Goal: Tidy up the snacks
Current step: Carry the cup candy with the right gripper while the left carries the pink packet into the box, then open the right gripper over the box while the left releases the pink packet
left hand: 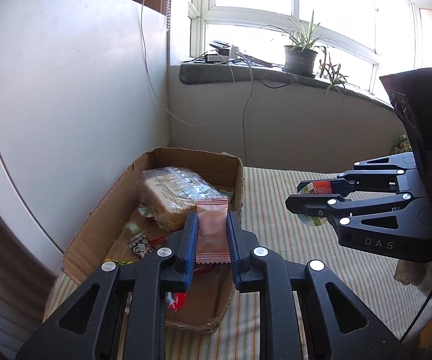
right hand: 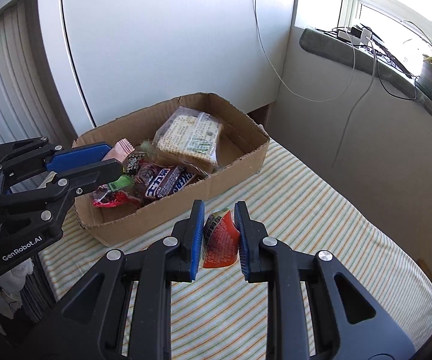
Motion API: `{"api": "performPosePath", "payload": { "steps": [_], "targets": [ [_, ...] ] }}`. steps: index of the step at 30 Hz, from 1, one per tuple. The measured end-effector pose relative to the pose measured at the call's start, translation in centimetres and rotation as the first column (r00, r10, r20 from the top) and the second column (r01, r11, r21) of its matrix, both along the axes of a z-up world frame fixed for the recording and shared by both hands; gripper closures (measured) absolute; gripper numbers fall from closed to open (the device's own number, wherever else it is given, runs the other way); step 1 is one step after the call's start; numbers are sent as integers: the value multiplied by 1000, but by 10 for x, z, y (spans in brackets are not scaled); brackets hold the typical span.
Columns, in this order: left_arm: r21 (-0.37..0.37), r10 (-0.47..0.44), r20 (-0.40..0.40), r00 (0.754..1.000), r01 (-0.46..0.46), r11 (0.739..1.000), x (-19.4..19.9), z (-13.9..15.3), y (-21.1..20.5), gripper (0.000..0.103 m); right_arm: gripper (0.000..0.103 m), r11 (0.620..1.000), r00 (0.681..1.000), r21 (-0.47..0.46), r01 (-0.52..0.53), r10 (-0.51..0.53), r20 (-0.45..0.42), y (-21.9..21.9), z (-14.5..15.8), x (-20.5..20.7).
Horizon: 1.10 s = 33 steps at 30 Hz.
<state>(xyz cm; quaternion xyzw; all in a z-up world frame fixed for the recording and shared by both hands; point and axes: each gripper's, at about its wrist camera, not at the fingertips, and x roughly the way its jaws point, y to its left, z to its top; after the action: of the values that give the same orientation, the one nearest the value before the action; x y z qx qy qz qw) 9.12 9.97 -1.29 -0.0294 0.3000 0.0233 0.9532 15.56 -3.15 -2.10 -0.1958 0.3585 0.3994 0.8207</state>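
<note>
A low cardboard box stands on the striped cloth, with a wrapped sandwich and several candy bars and packets inside. My left gripper is shut on a pink snack packet and hovers over the box's near end. To the right of the box, above the cloth, my right gripper is shut on a red and green snack pouch.
The striped cloth covers a cushioned surface that runs to the right of the box. A white board leans behind the box. Cables hang from a windowsill that carries potted plants.
</note>
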Motion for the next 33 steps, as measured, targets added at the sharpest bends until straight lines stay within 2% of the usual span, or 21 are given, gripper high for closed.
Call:
{"api": "performPosePath", "payload": {
  "steps": [18,33],
  "targets": [
    [9,102,-17,995,-102,995,-1,-7,57,85,82,995,994,30,-98,99,-43,75,-4,5],
    [-1,127,-30,991,-127,992,2,-11,69,85,82,991,988,19,-130,131,-80,103,-20,16]
  ]
}}
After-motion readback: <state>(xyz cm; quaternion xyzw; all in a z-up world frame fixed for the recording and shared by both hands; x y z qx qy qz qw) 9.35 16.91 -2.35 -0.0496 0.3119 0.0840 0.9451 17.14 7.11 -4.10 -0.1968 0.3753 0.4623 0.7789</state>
